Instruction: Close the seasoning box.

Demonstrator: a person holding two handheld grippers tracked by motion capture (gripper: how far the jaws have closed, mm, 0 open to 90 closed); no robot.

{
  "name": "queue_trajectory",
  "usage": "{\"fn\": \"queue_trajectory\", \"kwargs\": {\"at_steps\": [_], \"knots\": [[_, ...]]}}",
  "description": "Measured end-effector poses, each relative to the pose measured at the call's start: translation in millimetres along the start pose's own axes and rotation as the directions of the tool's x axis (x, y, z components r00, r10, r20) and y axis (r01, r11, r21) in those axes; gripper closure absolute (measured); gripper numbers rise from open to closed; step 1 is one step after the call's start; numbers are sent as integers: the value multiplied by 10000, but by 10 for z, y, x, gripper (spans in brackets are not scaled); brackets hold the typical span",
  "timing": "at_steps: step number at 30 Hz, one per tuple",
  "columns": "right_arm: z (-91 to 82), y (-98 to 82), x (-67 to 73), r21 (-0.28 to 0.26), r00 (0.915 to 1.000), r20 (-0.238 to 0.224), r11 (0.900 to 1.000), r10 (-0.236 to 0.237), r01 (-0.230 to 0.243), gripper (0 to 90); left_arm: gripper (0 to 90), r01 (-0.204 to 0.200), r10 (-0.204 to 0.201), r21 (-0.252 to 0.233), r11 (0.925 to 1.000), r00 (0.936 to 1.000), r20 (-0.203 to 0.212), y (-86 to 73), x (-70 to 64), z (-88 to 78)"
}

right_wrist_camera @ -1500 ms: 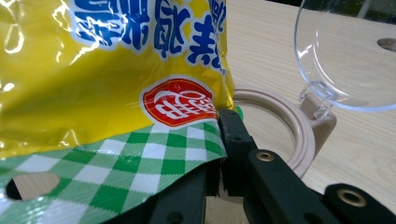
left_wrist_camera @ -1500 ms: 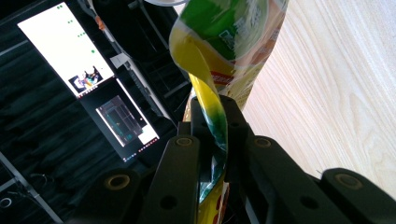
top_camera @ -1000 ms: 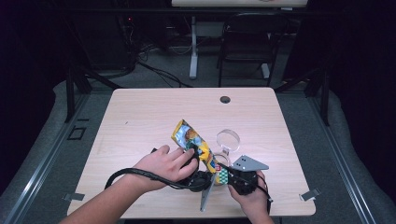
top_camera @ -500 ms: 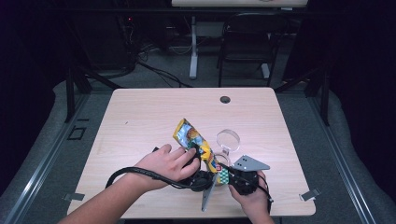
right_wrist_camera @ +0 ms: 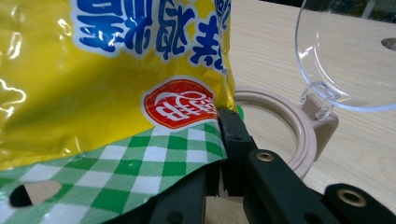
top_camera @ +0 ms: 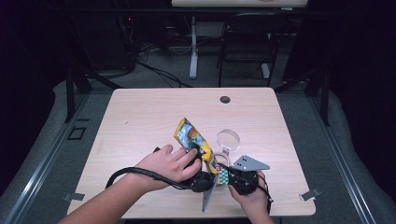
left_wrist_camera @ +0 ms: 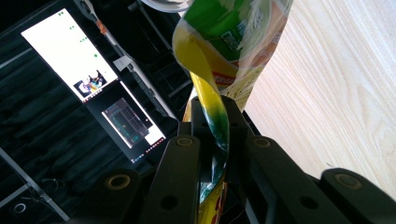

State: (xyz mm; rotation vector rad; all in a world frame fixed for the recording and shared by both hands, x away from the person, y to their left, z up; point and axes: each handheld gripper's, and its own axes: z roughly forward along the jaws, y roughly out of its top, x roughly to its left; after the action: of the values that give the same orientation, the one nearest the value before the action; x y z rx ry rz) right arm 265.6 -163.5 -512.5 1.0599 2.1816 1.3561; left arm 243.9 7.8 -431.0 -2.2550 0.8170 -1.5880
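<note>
One snack bag at frame centre is clamped by two grippers, left gripper and right gripper, jaws closed on it; one clear-lidded container is seen just right.

I see the snack bag near the front of the table, between my two grippers; the lidded container stands just right of it, the cable hole far behind

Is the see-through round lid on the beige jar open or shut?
Open. The clear round lid stands tipped up on its hinge, off the beige jar rim, whose mouth shows uncovered behind the yellow snack bag.
</note>
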Motion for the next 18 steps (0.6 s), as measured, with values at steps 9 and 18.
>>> {"fn": "queue_trajectory", "kwargs": {"at_steps": [9,18], "knots": [[-3,1,-6,-22,10000,3,10000,15,-15,880,876,-112,112,70,9999,9999,-3,21,15,-14],[6,-1,8,-13,10000,69,10000,-65,65,880,878,-222,222,21,9998,9997,-104,45,24,-22]]}}
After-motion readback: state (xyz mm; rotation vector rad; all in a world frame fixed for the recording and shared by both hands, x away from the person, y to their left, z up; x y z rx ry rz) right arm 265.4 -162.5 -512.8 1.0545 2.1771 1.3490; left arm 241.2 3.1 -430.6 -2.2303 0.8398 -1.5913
